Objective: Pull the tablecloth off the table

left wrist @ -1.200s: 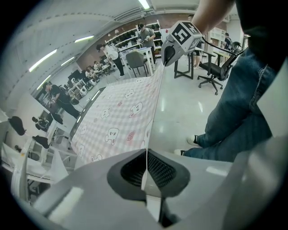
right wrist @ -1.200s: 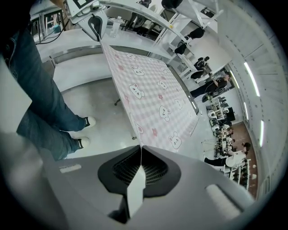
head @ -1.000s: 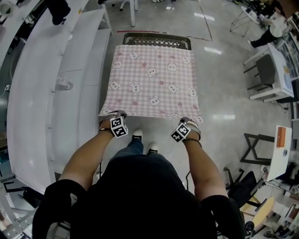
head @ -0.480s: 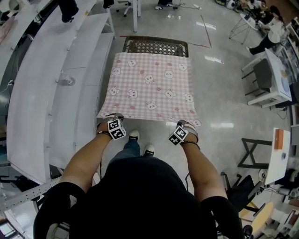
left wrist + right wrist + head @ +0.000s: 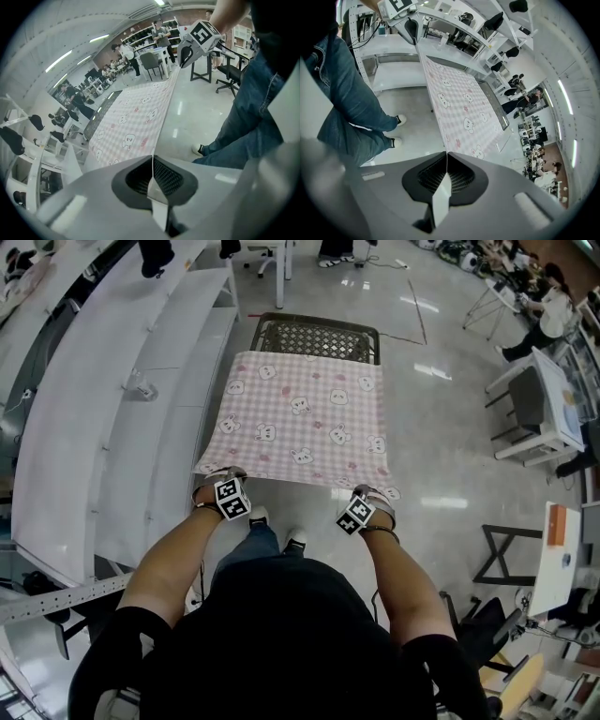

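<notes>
- The pink checked tablecloth (image 5: 305,418), printed with small cartoon animals, lay spread along the table (image 5: 317,336). Its long axis ran straight away from me. Only a strip of the table's dark mesh top showed bare beyond the cloth's far edge.
- The cloth's near edge hung clear of the table on my side, above the floor and just ahead of my shoes (image 5: 294,540). It was drawn into a straight line between the two near corners.
- The left gripper (image 5: 221,474) was clenched on the near left corner. In the left gripper view its jaws met with the thin cloth pinched in the seam, and the hem ran out from them toward the other gripper.
- The right gripper (image 5: 371,497) was clamped likewise on the near right corner, with a fold of cloth nipped between jaws closed tight together.
- Both hands stood about equally near the cloth, one at each corner, with the whole length of fabric lying beyond the fingertips. As I judged it, the coming pull had to come back toward my body along that long axis, with both sides level so the cloth would not skew.
- A long white curved counter (image 5: 94,427) ran close beside the table on my left, a snag risk if the cloth drifted that way.
</notes>
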The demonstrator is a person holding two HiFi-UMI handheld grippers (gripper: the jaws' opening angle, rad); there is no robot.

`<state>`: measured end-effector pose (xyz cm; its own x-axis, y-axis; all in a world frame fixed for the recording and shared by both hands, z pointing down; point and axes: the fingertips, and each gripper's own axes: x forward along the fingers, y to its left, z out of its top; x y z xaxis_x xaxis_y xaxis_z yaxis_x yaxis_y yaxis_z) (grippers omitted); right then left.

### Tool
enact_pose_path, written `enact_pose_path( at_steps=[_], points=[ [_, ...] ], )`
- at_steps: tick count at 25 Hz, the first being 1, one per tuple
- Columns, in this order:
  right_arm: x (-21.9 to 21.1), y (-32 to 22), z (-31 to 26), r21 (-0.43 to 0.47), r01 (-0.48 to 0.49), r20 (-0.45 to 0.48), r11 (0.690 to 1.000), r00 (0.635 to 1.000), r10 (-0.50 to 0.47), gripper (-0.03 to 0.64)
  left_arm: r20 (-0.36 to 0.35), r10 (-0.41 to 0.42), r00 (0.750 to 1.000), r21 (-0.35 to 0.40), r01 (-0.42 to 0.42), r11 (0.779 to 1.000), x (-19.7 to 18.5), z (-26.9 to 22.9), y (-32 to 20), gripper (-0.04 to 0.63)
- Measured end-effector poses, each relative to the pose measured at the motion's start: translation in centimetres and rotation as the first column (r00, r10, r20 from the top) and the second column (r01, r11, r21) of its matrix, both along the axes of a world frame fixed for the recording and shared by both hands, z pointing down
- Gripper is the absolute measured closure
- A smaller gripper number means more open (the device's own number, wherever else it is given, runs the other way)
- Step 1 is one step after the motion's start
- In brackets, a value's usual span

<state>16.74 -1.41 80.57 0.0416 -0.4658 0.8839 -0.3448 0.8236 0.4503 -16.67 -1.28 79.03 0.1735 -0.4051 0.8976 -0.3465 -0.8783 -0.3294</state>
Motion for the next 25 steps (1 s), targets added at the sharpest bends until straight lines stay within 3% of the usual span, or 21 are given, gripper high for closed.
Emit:
enact_pose_path(
  at_steps=[25],
  points=[
    [-2.5, 9.5, -2.7, 0.021, -0.013, -0.058, 1.000, 0.998, 0.014, 0.586, -0.016, 0.112, 0.994, 0.027, -0.112, 0.993, -2.3, -2.9, 7.8, 0.594]
  ],
)
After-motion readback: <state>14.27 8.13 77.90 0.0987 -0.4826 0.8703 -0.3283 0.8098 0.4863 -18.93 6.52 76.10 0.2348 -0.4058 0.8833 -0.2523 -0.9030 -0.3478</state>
